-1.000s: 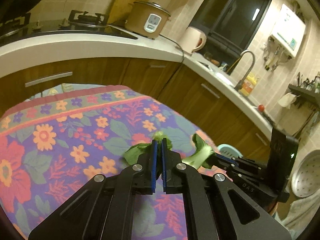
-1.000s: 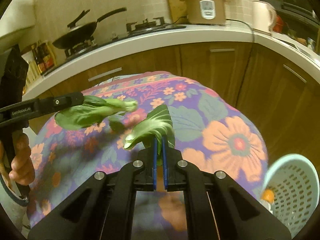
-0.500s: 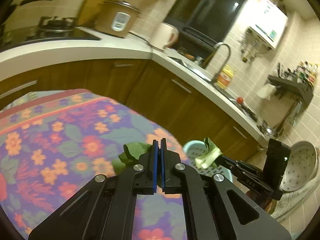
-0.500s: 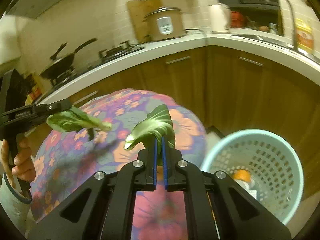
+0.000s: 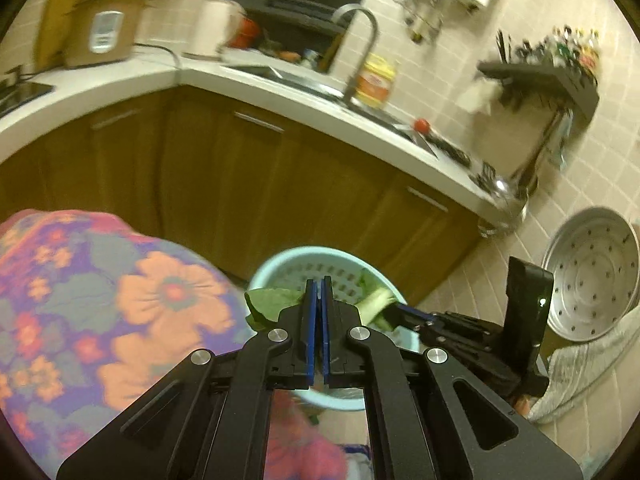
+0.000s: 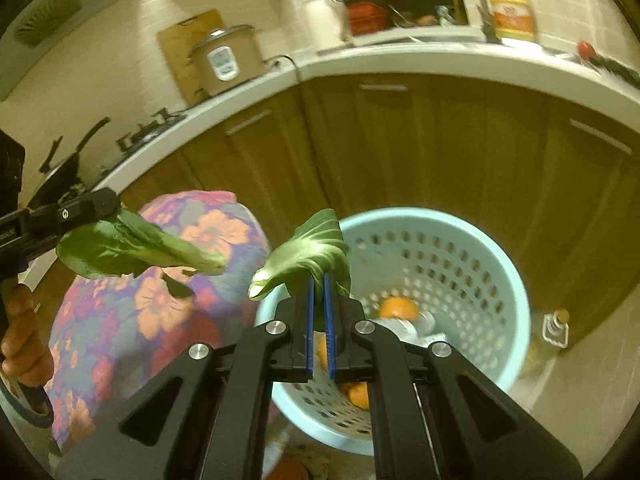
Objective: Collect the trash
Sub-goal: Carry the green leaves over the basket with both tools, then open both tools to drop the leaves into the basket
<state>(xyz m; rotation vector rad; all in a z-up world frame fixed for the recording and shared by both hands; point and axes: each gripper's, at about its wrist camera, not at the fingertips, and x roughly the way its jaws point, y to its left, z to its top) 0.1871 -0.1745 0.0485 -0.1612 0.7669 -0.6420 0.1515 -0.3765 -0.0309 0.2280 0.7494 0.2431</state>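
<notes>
Right leaf: a green vegetable leaf [image 6: 306, 254] pinched between the right gripper [image 6: 318, 284] blades, over the near rim of the basket
Left leaf: a second vegetable leaf [image 6: 132, 248] clamped in the left gripper [image 5: 319, 292], held over the floral tablecloth [image 6: 120, 320], left of the right tongs
Basket: pale blue perforated bin [image 6: 500, 280] just ahead of and below both tongs, orange peel [image 6: 398, 307] inside
Beyond: wooden cabinets [image 6: 440, 148]
</notes>
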